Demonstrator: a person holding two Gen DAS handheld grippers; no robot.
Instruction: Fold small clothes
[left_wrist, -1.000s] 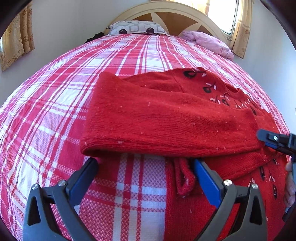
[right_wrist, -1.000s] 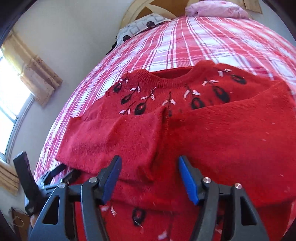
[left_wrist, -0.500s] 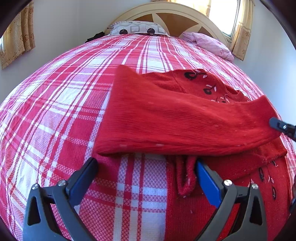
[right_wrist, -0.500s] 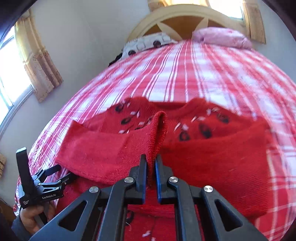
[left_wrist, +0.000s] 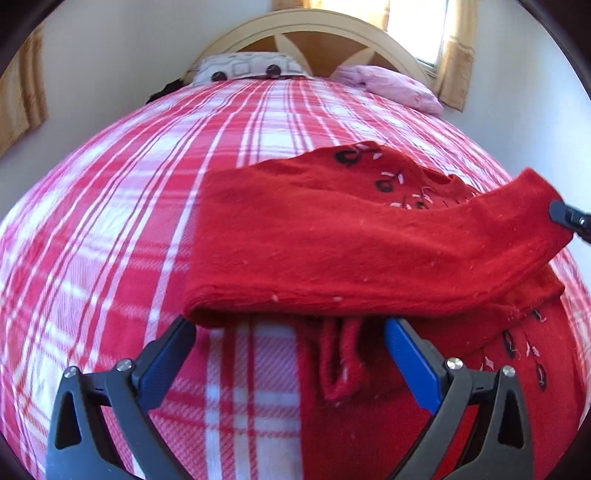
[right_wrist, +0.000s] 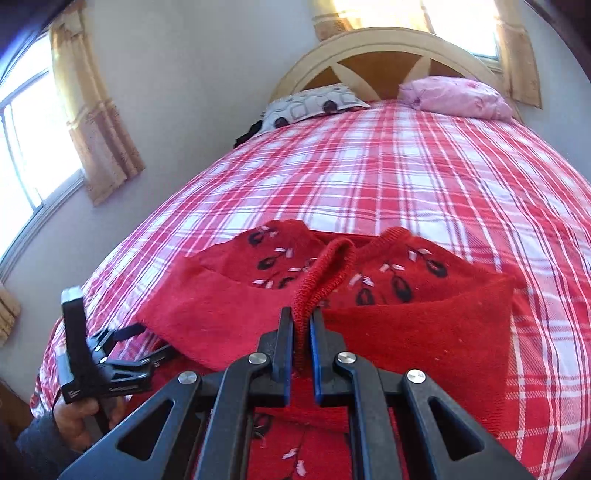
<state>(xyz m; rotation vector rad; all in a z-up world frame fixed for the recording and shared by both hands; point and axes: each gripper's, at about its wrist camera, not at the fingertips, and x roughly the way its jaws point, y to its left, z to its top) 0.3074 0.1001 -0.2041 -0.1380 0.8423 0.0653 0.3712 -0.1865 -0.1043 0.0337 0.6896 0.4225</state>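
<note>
Left gripper (left_wrist: 288, 332): jaws spread wide, holding nothing; both fingers lie low over the bed, the folded edge of the red sweater (left_wrist: 351, 243) directly ahead at 12 o'clock, a narrow hanging strip of knit between the fingertips.

Red sweater: lies on the plaid bedspread (left_wrist: 110, 221), body flat, black-and-white embroidery showing near the neckline; one sleeve is drawn across the chest toward 3 o'clock in the left wrist view, its cuff lifted off the body.

Right gripper (right_wrist: 303, 328): jaws nearly together, pinching the ribbed sleeve cuff (right_wrist: 325, 269), which stands up in a loop at 12 o'clock just above the fingertips. The sweater's chest lies beyond it, the folded sleeve panels to either side.

Surface and room: red-and-white plaid bedspread over a bed; patterned pillow (right_wrist: 314, 103) and pink pillow (right_wrist: 454, 96) at the far end against an arched headboard (right_wrist: 384, 48); curtained windows (right_wrist: 22, 147) at 9 o'clock and 1 o'clock; pale walls.
</note>
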